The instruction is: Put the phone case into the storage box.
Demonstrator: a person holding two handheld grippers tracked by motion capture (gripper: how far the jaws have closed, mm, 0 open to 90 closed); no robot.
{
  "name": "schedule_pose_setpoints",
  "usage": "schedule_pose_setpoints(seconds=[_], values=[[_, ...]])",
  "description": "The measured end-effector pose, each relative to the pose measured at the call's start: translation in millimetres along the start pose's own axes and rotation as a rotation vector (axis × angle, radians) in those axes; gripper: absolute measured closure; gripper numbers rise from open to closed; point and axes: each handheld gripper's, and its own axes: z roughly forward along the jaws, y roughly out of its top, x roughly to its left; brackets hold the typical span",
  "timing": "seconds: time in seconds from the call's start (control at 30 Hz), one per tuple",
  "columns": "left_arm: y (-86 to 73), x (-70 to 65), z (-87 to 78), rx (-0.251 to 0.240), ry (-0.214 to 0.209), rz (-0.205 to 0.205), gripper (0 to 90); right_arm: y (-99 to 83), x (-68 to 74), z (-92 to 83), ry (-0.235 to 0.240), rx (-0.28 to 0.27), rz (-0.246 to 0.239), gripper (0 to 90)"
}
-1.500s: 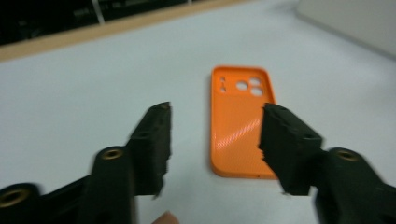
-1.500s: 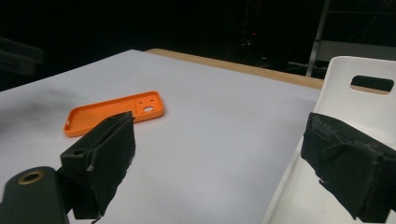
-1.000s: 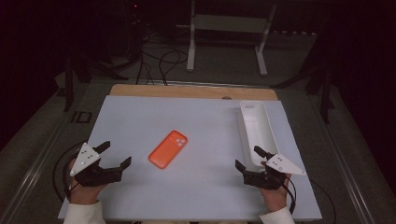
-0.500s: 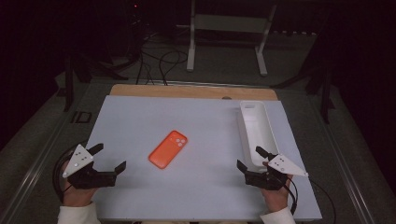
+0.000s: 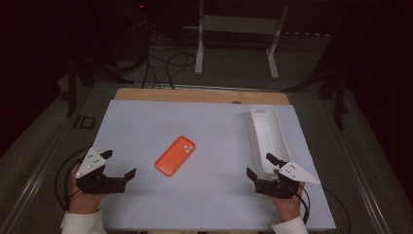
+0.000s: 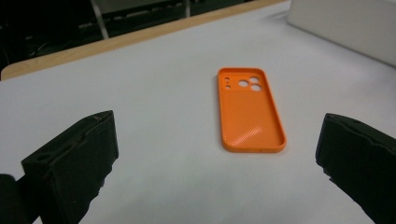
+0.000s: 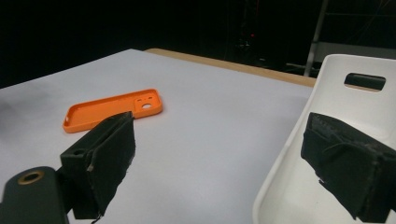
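Lying flat and hollow side up mid-table, orange phone case [image 5: 176, 155] well apart from both claws, left gripper [image 5: 118, 169] spread wide and aimed at it, likely for a reach, right gripper [image 5: 260, 167] likewise gaping, empty, beside white tray [image 5: 257, 139].

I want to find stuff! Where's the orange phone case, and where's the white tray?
orange phone case [image 5: 175, 156]: high view, middle of its open inner side.
white tray [image 5: 256, 141]: high view, its left wall.
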Motion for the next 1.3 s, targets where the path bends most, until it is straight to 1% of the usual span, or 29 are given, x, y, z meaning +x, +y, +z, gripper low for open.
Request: schedule_pose_setpoints(seconds=[0.1, 0.13, 0.2, 0.33, 0.57, 0.7, 0.93, 1.1, 1.3], values=[[2.8, 0.4, 3.5, 0.010, 0.003, -0.004, 0.0, 0.4, -0.5, -0.5, -0.003, -0.001, 0.000, 9.7], [3.8, 0.6, 5.3, 0.013, 0.011, -0.012, 0.0, 0.6, -0.7, -0.8, -0.005, 0.000, 0.000, 9.7], [4.9, 1.2, 8.3, 0.017, 0.009, -0.024, 0.0, 0.8, -1.1, -1.2, -0.007, -0.001, 0.003, 9.7], [6.2, 0.0, 15.9, 0.036, 0.016, -0.020, 0.0, 0.8, -1.1, -1.3, -0.009, -0.001, 0.001, 9.7], [7.9, -2.6, 27.2, 0.040, 0.023, 0.000, 0.0, 0.9, -1.3, -1.7, -0.011, -0.002, 0.005, 9.7], [9.2, -4.6, 37.0, 0.073, 0.018, 0.012, 0.0, 0.9, -1.2, -1.7, -0.011, -0.001, 0.004, 9.7], [13.1, -10.4, 51.7, 0.111, 0.019, 0.042, 0.0, 0.9, -1.8, -1.7, -0.012, 0.000, 0.006, 9.7], [15.8, -14.3, 60.8, 0.130, 0.015, 0.057, 0.0, 1.0, -2.9, -2.4, -0.015, -0.004, 0.009, 9.7], [17.2, -18.7, 71.4, 0.140, 0.007, 0.056, 0.0, 0.7, -4.1, -2.7, -0.018, -0.010, 0.010, 9.5]])
